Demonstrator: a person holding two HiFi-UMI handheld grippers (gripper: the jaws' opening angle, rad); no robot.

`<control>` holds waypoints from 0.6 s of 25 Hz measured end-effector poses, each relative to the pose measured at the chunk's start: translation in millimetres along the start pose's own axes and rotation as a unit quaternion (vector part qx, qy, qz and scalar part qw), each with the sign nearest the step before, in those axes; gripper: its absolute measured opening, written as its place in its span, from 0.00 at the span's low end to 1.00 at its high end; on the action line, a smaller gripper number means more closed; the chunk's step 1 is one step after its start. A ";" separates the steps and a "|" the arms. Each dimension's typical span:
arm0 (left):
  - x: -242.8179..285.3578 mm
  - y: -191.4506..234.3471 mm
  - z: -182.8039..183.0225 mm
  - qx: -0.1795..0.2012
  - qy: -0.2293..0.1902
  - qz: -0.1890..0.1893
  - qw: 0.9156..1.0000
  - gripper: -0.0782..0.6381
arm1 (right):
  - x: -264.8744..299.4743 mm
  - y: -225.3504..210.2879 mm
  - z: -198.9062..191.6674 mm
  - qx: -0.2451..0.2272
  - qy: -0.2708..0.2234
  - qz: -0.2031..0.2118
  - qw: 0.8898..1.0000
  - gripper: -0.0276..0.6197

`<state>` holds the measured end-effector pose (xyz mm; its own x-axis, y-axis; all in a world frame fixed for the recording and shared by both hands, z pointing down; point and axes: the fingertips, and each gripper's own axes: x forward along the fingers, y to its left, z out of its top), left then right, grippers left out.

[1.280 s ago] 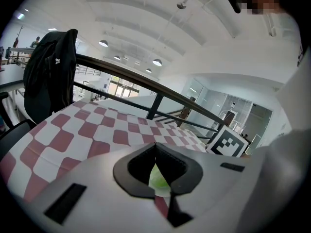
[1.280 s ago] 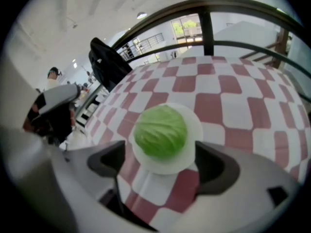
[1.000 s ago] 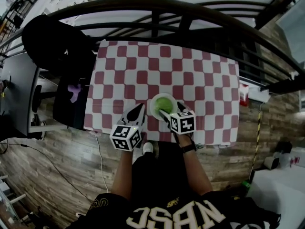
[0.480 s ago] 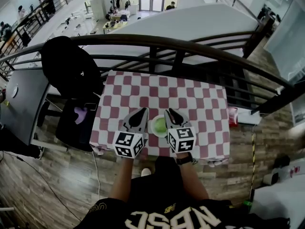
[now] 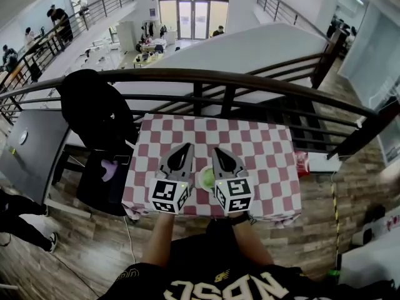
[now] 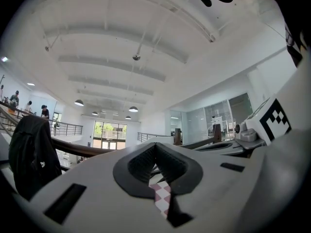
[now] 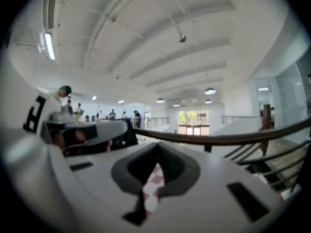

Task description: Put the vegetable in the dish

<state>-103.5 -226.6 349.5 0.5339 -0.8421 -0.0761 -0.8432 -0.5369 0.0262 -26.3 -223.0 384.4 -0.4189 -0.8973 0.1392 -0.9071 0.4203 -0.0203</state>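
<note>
In the head view a white dish [image 5: 200, 172] holding a green vegetable [image 5: 207, 179] sits near the front edge of the red-and-white checkered table [image 5: 250, 149]. My left gripper [image 5: 186, 146] and right gripper [image 5: 217, 149] are held up side by side above the table, one on each side of the dish. Both point away from me toward the railing. In the left gripper view the left gripper [image 6: 156, 144] has its jaws together with nothing in them. The right gripper [image 7: 158, 145] in its own view looks the same: jaws together and empty, with only a sliver of checkered cloth showing below.
A dark wooden railing [image 5: 206, 77] runs just behind the table. A black jacket hangs over a chair [image 5: 99, 108] at the left, beside a grey desk [image 5: 28, 149]. A small red-and-white object [image 5: 302, 164] lies off the table's right edge. Wooden floor surrounds the table.
My right gripper was open over the dish and has shut empty. Both grippers have risen off the table and now point level, side by side. The vegetable stays in the dish.
</note>
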 end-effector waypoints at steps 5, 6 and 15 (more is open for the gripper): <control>7.9 -4.2 12.0 0.014 -0.011 -0.009 1.000 0.14 | -1.4 -12.1 16.2 -0.001 -0.023 -0.018 1.000 0.07; 10.3 -5.2 12.8 0.017 -0.011 -0.012 1.000 0.14 | -0.9 -15.4 18.6 -0.001 -0.026 -0.022 0.999 0.07; 37.9 -7.6 13.4 0.021 -0.012 -0.025 0.999 0.14 | 11.3 -43.1 35.7 -0.013 -0.039 -0.041 0.998 0.07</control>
<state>-77.7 -253.8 333.1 0.5735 -0.8130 -0.1003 -0.8181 -0.5747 -0.0192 6.6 -256.0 351.5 -0.3469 -0.9359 0.0614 -0.9373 0.3483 0.0131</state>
